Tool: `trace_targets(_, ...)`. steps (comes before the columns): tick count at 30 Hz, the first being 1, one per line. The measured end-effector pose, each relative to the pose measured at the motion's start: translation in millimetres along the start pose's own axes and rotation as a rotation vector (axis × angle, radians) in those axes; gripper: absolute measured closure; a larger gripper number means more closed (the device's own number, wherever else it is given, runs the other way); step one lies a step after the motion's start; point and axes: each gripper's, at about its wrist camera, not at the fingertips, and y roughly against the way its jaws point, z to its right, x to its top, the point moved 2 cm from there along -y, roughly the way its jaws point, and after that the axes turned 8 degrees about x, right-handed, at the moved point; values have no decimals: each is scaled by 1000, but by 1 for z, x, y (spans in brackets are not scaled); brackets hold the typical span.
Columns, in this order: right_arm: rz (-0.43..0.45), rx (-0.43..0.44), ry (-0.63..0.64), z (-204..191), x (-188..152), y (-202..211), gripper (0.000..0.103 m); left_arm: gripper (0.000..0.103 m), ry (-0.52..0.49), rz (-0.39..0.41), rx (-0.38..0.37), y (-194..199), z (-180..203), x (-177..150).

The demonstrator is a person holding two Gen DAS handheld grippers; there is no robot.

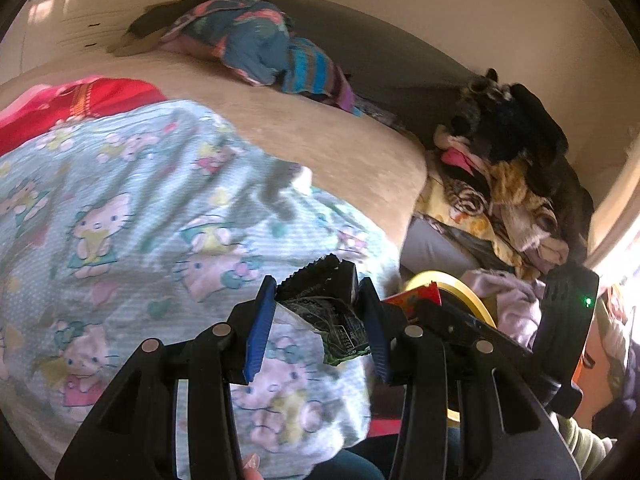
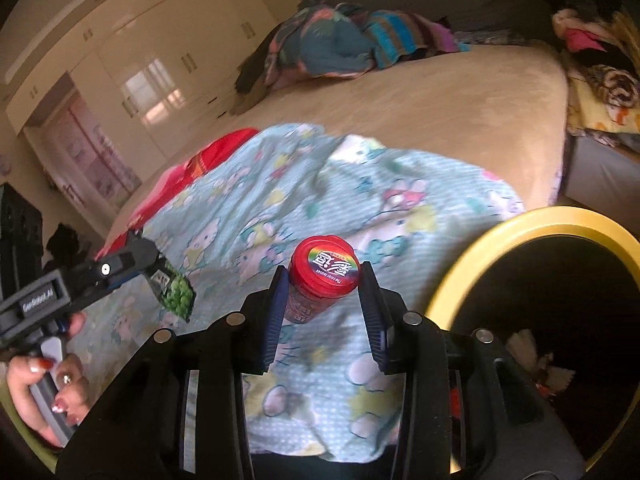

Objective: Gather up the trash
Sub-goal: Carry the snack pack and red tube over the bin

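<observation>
My left gripper (image 1: 316, 284) is shut on a crumpled black and green snack wrapper (image 1: 324, 308), held above a pale blue cartoon-print blanket (image 1: 140, 220). From the right wrist view that wrapper (image 2: 176, 292) hangs from the left gripper (image 2: 148, 264), which a hand (image 2: 44, 396) holds at the left edge. My right gripper (image 2: 324, 280) is shut on a small red container with a rainbow-labelled lid (image 2: 326, 266), pads pressing its sides. A yellow-rimmed bin (image 2: 500, 224) stands just right of it, dark inside with white scraps at the bottom. The bin's rim (image 1: 460, 284) shows in the left view too.
The blanket lies on a beige bed (image 1: 320, 128) with a red cloth (image 1: 80, 100) at its left. Folded colourful bedding (image 1: 256, 40) sits at the bed's far side. A heap of clothes (image 1: 500, 184) fills the right. White wardrobes (image 2: 132, 64) line the far wall.
</observation>
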Motion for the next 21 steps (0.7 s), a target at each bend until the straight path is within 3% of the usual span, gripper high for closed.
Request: trace_targets(21, 143, -131, -131, 72, -2, 80, 74, 63, -189, -40, -92, -11, 97, -22)
